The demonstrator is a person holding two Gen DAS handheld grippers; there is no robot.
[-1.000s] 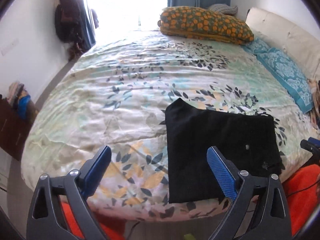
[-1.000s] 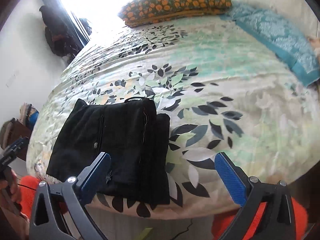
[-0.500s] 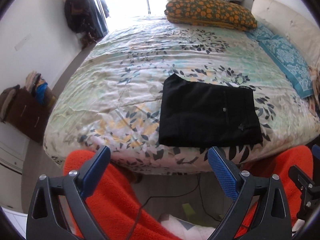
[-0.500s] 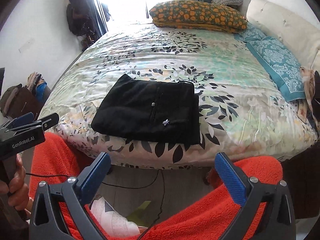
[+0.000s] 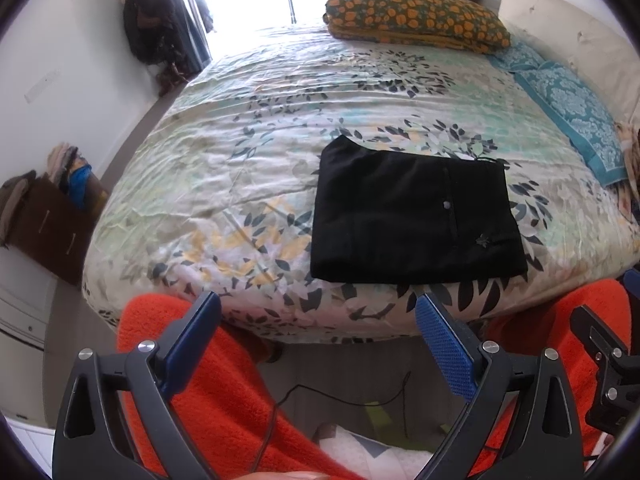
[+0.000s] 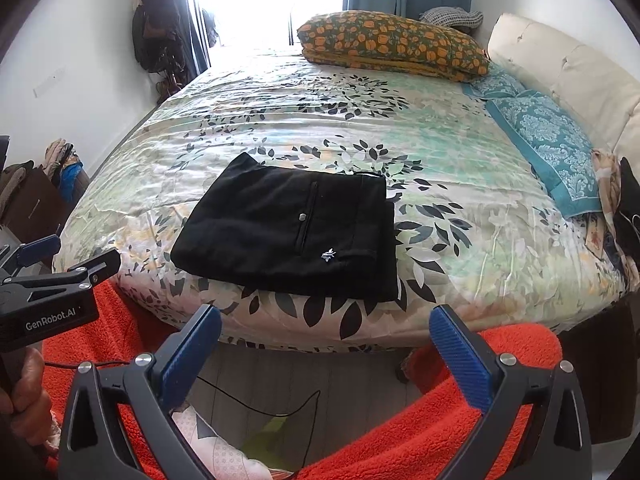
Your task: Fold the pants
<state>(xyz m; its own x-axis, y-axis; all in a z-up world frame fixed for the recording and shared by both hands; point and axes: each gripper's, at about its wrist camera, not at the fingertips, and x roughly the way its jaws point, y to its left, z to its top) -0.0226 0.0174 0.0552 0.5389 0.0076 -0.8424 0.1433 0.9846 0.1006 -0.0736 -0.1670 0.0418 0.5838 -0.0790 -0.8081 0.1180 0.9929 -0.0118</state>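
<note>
Floral bedspread (image 5: 248, 152) fills my view — the black pants (image 5: 412, 216) lie folded in a flat rectangle near the bed's front edge. I hold the left gripper (image 5: 320, 330) and right gripper (image 6: 326, 340) wide open and empty, both back from the bed, above orange-clad knees (image 6: 400, 428).

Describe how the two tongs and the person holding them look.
Both the left tongs and the right tongs have black triangular frames with cut-out windows, silver rivets, and blue textured pads. Seen from the right wrist, the left unit carries a "GenRobot.AI" label. The person wears fuzzy orange-red clothing.
</note>
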